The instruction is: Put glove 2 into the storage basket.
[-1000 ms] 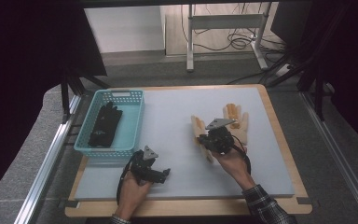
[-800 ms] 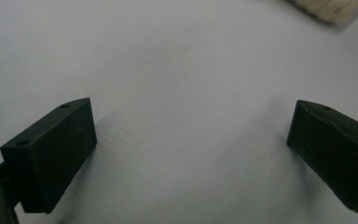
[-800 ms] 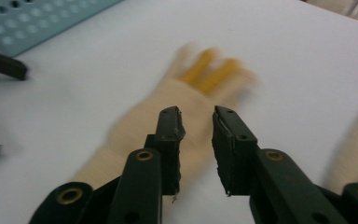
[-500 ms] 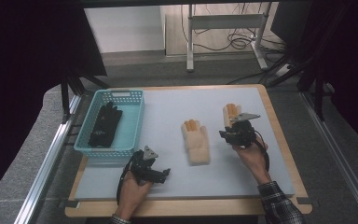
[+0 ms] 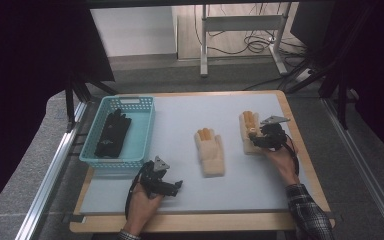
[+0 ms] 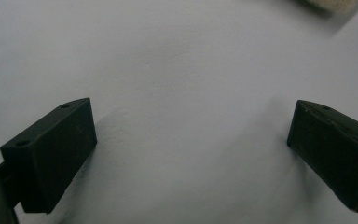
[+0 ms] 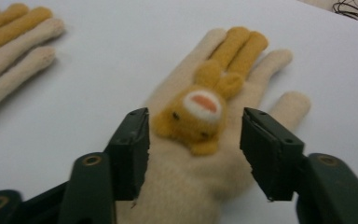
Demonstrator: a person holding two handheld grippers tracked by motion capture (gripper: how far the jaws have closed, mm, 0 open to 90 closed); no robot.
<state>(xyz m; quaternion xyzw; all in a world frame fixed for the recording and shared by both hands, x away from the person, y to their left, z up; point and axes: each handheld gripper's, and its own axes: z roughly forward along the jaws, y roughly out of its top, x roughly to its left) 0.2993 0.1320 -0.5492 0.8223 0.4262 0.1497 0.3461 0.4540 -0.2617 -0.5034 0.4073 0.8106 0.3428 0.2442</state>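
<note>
Two cream gloves with orange fingers lie on the white table. One glove lies in the middle. The other glove lies at the right, under my right gripper. In the right gripper view the right gripper is open, and its jaws have just been opening. They stand on either side of the plush animal face on that glove without pressing it. My left gripper rests near the front edge. In its own view the left gripper is wide open over bare table.
A blue basket at the left holds black gloves. The table's wooden rim runs close by the right hand. The middle glove's fingers lie off to the left in the right gripper view.
The right gripper left one glove in the middle of the table and moved right onto the second glove, with its jaws spread wider. The left gripper has stayed where it was.
</note>
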